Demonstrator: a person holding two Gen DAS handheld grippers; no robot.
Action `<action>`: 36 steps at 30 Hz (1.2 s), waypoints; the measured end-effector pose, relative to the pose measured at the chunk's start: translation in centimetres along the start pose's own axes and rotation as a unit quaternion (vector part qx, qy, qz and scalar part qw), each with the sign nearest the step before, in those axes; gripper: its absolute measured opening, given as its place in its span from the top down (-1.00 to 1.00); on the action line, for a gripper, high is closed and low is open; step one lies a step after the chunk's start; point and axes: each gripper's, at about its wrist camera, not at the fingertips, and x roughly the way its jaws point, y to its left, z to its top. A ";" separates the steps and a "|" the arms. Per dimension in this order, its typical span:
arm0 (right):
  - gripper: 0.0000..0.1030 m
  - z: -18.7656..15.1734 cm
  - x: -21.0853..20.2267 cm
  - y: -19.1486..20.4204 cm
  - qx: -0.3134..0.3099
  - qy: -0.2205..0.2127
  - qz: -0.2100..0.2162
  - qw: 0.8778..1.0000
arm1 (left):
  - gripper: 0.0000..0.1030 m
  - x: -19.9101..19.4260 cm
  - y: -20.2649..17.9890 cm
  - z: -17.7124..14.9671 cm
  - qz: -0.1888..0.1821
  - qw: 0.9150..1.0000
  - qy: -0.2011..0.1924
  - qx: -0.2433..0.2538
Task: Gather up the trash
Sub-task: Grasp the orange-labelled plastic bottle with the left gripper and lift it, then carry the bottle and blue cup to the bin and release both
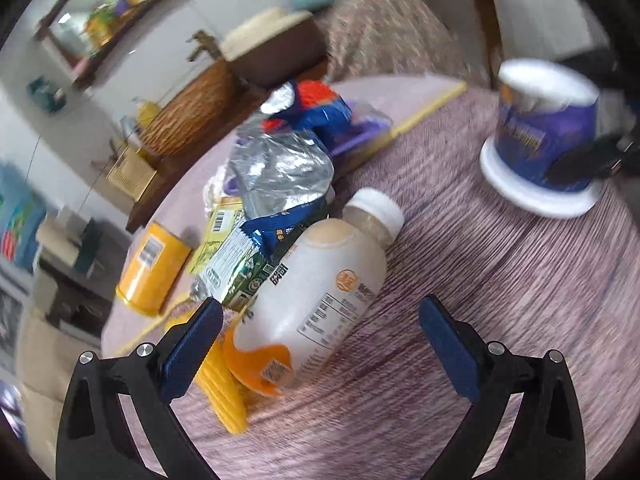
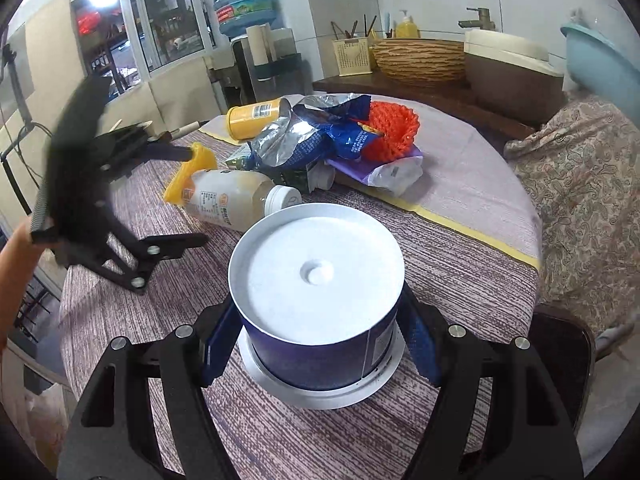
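Round table under a striped cloth (image 2: 460,280), strewn with trash. The right gripper (image 2: 320,344) is clamped on an inverted blue paper cup (image 2: 320,280), its blue pads pressed to either side of the cup wall; the wide white rim faces down at the cloth (whether it rests there or is just clear cannot be told). The left gripper (image 1: 320,344) stands open and holds nothing, poised over a plastic bottle (image 1: 320,292) lying on its side beside a yellow wrapper (image 1: 224,396). Behind these lies the main heap: a foil snack bag (image 1: 284,172), an orange foam net (image 2: 394,130), a toppled yellow can (image 2: 254,116) and a crumpled white wrapper (image 2: 394,174).

Risks, as judged. The thin cup wall may buckle or slip under the pads, since the grip sits on a tapered body. The bottle is round and could roll away if one left finger meets it first. Both tools work close together, so a collision is possible.
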 end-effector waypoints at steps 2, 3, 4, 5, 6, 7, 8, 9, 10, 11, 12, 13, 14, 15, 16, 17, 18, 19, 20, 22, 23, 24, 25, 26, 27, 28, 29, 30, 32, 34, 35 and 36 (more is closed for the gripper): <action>-0.40 -0.3 -0.4 -0.3 0.008 -0.002 0.006 1.000 | -0.89 1.5 0.0 0.4 -0.001 0.999 0.035 0.033; -0.40 -0.4 -0.6 -0.4 0.008 -0.004 0.005 1.000 | -0.88 1.9 0.1 0.5 0.001 0.998 0.046 0.042; -0.40 -0.6 -0.7 -0.4 0.006 -0.005 0.002 1.000 | -0.84 2.3 0.1 0.5 0.003 0.997 0.056 0.047; -0.40 -0.8 -0.8 -0.4 0.004 -0.006 -0.003 1.000 | -0.80 2.7 0.1 0.6 0.001 0.996 0.067 0.055; -0.40 -0.9 -0.9 -0.5 0.005 -0.006 -0.004 1.000 | -0.67 2.9 0.1 0.6 -0.003 0.996 0.071 0.059; -0.40 -1.0 -1.0 -0.7 0.008 -0.006 -0.003 1.000 | -0.57 3.0 0.1 0.6 -0.007 0.995 0.076 0.062; -0.40 -1.2 -1.1 -0.7 0.011 -0.007 -0.001 1.000 | -0.55 3.2 0.1 0.6 -0.003 0.994 0.083 0.064; -0.40 -1.3 -1.2 -0.8 0.012 -0.007 0.000 1.000 | -0.50 3.4 0.1 0.5 0.002 0.994 0.086 0.067; -0.40 -1.4 -1.3 -0.8 0.012 -0.008 0.000 1.000 | -0.46 3.5 0.1 0.5 0.006 0.994 0.089 0.068; -0.40 -1.5 -1.4 -0.9 0.014 -0.010 -0.001 1.000 | -0.44 3.6 0.2 0.5 0.007 0.994 0.092 0.066; -0.40 -1.6 -1.5 -1.0 0.017 -0.011 0.000 1.000 | -0.39 3.6 0.3 0.4 0.006 0.994 0.093 0.063; -0.40 -1.7 -1.7 -1.0 0.020 -0.013 0.002 1.000 | -0.34 3.4 0.4 0.4 0.003 0.994 0.093 0.059; -0.40 -1.7 -1.8 -1.1 0.022 -0.015 0.002 1.000 | -0.32 3.3 0.3 0.4 0.000 0.994 0.091 0.058; -0.40 -1.8 -1.9 -1.1 0.022 -0.018 0.001 1.000 | -0.29 3.1 0.3 0.3 -0.001 0.994 0.089 0.056; -0.40 -1.8 -2.0 -1.1 0.021 -0.020 0.000 1.000 | -0.28 3.0 0.2 0.3 0.000 0.995 0.087 0.055; -0.40 -1.9 -2.1 -1.1 0.021 -0.022 -0.001 1.000 | -0.28 2.7 0.0 0.2 0.001 0.995 0.081 0.054; -0.40 -1.9 -2.1 -1.1 0.022 -0.023 0.000 0.999 | -0.27 2.3 -0.3 0.1 -0.001 0.996 0.073 0.051; -0.40 -2.0 -2.1 -1.1 0.024 -0.024 0.002 0.999 | -0.27 2.1 -0.5 0.1 -0.004 0.997 0.067 0.048; -0.40 -2.1 -2.2 -1.1 0.025 -0.025 0.003 0.999 | -0.26 1.5 -0.8 0.0 -0.009 0.998 0.056 0.041; -0.40 -2.3 -2.3 -1.1 0.024 -0.028 0.002 0.999 | -0.24 0.4 -1.2 -0.4 -0.018 0.999 0.032 0.022; -0.40 -2.4 -2.4 -1.1 0.026 -0.030 0.004 0.999 | -0.22 -0.4 -1.5 -0.7 -0.024 1.000 0.017 0.006; -0.40 -2.5 -2.5 -1.2 0.029 -0.031 0.008 0.999 | -0.19 -0.9 -1.7 -0.9 -0.028 1.000 0.006 -0.008; -0.40 -2.7 -2.6 -1.2 0.032 -0.032 0.012 0.999 | -0.19 -1.5 -2.0 -1.2 -0.029 0.999 -0.005 -0.021; -0.40 -2.8 -2.7 -1.2 0.034 -0.034 0.014 0.999 | -0.19 -2.2 -2.4 -1.6 -0.034 0.999 -0.017 -0.038; -0.40 -3.0 -2.8 -1.2 0.036 -0.035 0.016 0.999 | -0.19 -2.6 -2.7 -2.0 -0.040 0.998 -0.024 -0.050; -0.40 -3.1 -2.8 -1.3 0.037 -0.036 0.017 0.999 | -0.19 -3.2 -3.3 -2.3 -0.040 0.997 -0.033 -0.060; -0.40 -3.3 -2.9 -1.3 0.038 -0.037 0.016 0.998 | -0.19 -3.5 -3.7 -2.5 -0.037 0.996 -0.040 -0.064; -0.40 -3.5 -2.9 -1.3 0.038 -0.037 0.014 0.998 | -0.19 -3.9 -4.1 -2.8 -0.034 0.996 -0.050 -0.071; -0.40 -3.8 -2.9 -1.3 0.038 -0.038 0.012 0.998 | -0.19 -4.8 -4.4 -3.1 -0.030 0.991 -0.073 -0.104; -0.40 -4.1 -3.0 -1.3 0.040 -0.038 0.013 0.998 | -0.19 -5.6 -4.2 -3.4 -0.047 0.985 -0.092 -0.140; -0.40 -4.3 -3.2 -1.4 0.041 -0.039 0.014 0.998 | -0.19 -6.0 -4.1 -3.5 -0.045 0.982 -0.103 -0.150; -0.40 -4.4 -3.3 -1.4 0.042 -0.040 0.014 0.998 | -0.19 -6.3 -4.1 -3.5 -0.038 0.980 -0.112 -0.157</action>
